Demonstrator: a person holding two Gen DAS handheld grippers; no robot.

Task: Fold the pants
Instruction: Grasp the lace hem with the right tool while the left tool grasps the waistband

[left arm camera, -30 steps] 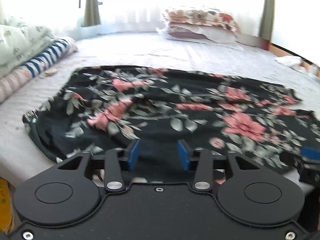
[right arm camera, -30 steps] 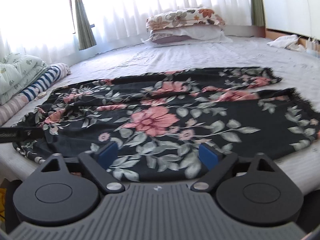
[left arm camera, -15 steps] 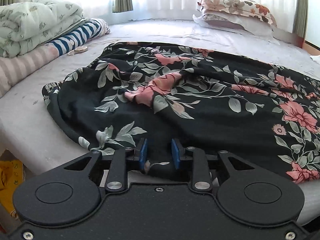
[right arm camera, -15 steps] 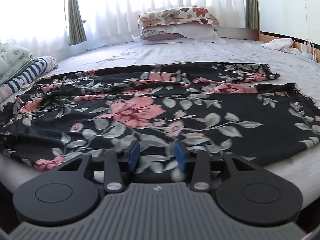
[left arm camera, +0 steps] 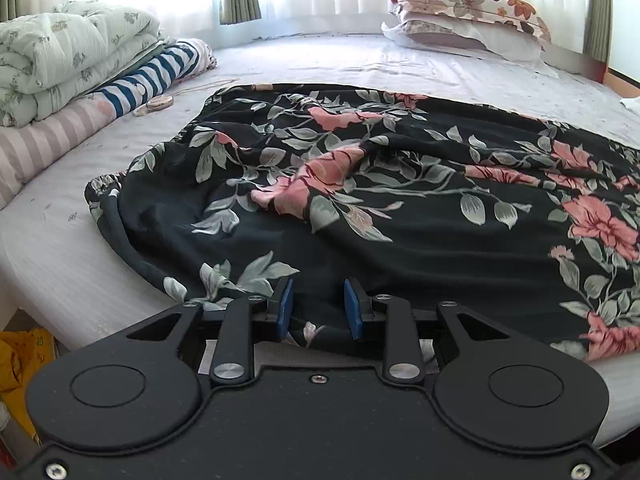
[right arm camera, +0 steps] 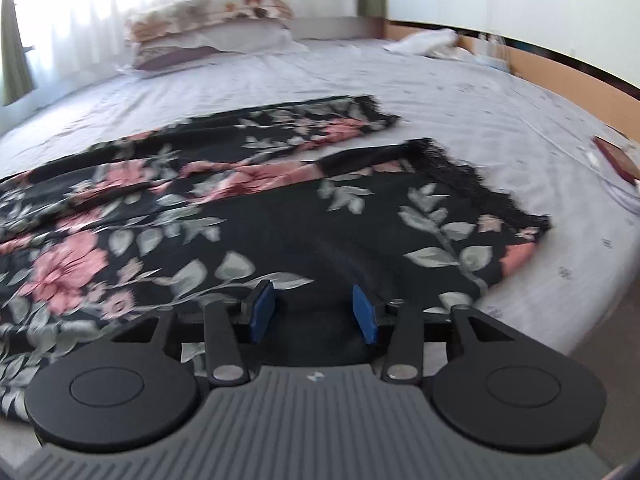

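Black pants with pink flowers and grey leaves (left arm camera: 400, 200) lie spread across the bed, waistband at the left, both legs running right. My left gripper (left arm camera: 318, 310) sits at the near edge of the pants by the waist end, its blue pads a small gap apart with the fabric edge between them. My right gripper (right arm camera: 314, 312) sits at the near edge of the pants (right arm camera: 240, 208) towards the fringed leg hems (right arm camera: 476, 184), its pads apart with dark fabric between them.
The pants rest on a bed with a pale sheet (left arm camera: 360, 60). Folded quilts and a striped blanket (left arm camera: 80, 64) lie at the left. Stacked pillows (left arm camera: 464, 12) are at the far end. A white cloth (right arm camera: 428, 42) and a wooden bed frame (right arm camera: 540, 64) are at the right.
Both grippers narrowed over the near fabric edge. The left one shifted left towards the waistband. The right one moved right towards the leg hems and its pads spread a little in the last half second.
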